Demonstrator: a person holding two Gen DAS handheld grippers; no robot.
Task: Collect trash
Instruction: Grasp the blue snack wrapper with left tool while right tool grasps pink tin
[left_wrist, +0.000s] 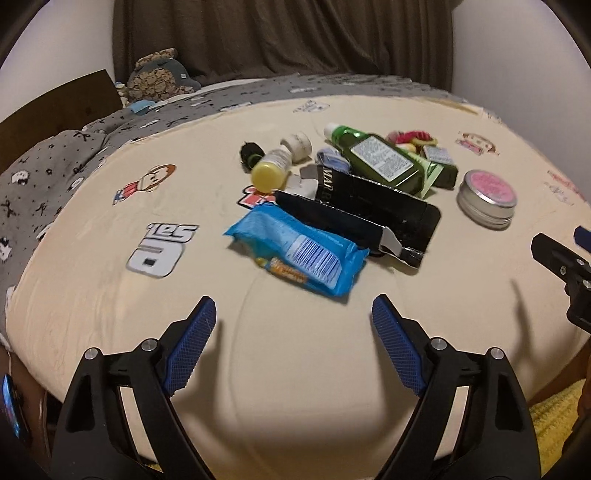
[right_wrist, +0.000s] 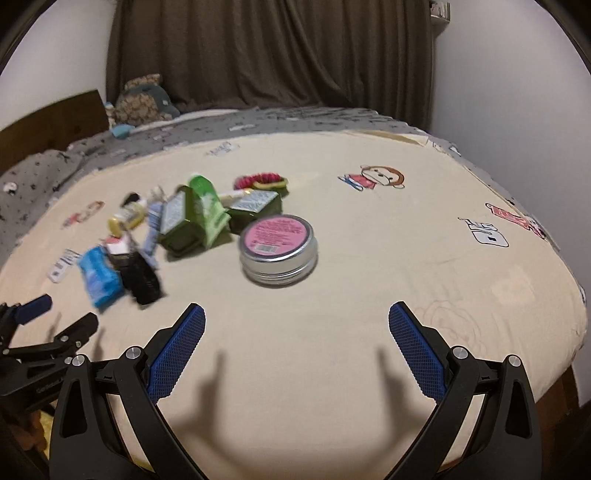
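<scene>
With both the left gripper (left_wrist: 293, 314) and right gripper (right_wrist: 297, 319) spread wide and empty over the bed sheet (left_wrist: 92, 295), I'd line the left up square on the blue wrapper (left_wrist: 295, 254) at the near edge of the trash pile and pinch across its narrow width, while the right takes the pink-lidded tin (right_wrist: 279, 243) just ahead.

On the cream printed bedsheet (left_wrist: 110, 295), a blue plastic snack wrapper (left_wrist: 295, 254) lay nearest, a black glossy packet (left_wrist: 369, 206) just behind it, touching. A green plastic bottle (left_wrist: 380, 158) lay farther back. A round metal tin (left_wrist: 487, 197) sat apart at right.
</scene>
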